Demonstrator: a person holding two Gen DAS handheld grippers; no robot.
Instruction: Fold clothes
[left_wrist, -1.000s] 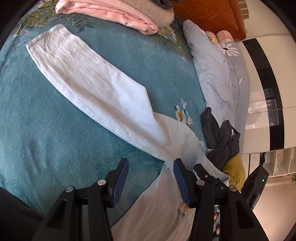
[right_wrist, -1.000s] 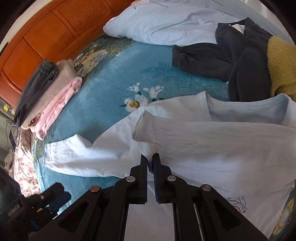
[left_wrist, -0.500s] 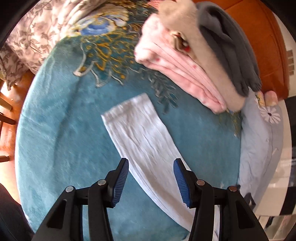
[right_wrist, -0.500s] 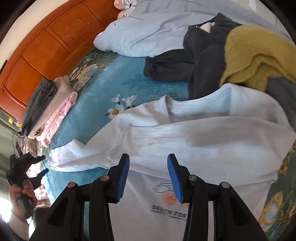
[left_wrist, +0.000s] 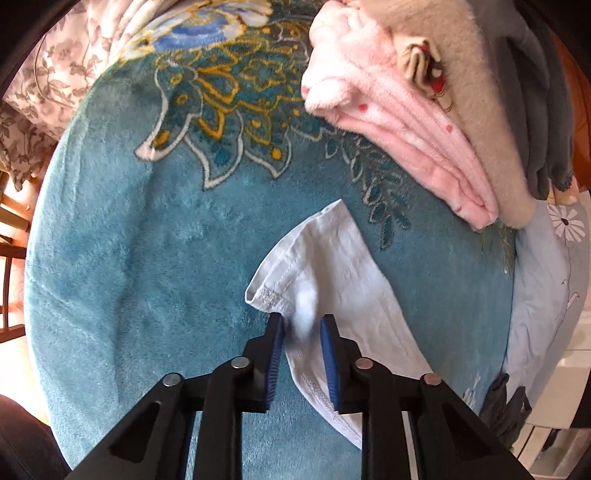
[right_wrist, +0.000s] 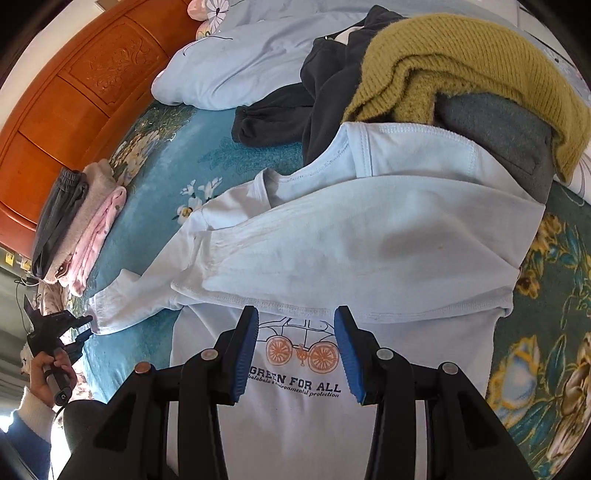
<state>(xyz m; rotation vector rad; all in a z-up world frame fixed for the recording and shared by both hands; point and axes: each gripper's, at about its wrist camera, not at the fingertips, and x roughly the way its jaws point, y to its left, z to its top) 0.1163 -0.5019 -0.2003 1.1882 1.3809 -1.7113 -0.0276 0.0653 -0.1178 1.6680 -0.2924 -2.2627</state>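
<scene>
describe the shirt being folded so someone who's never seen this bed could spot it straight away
On the teal flowered blanket, below the heap of dark and mustard clothes, lies a pale blue long-sleeved shirt. One sleeve is folded across its chest. Only it carries an orange-wheeled car drawing above the words GREEN FOR ALL.

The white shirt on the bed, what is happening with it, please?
A person is folding the white long-sleeved shirt on the teal blanket with two handheld grippers. The left gripper is closing on the cuff of the spread-out sleeve. The right gripper is open above the chest print, holding nothing; the other sleeve already lies folded across the chest.
</scene>
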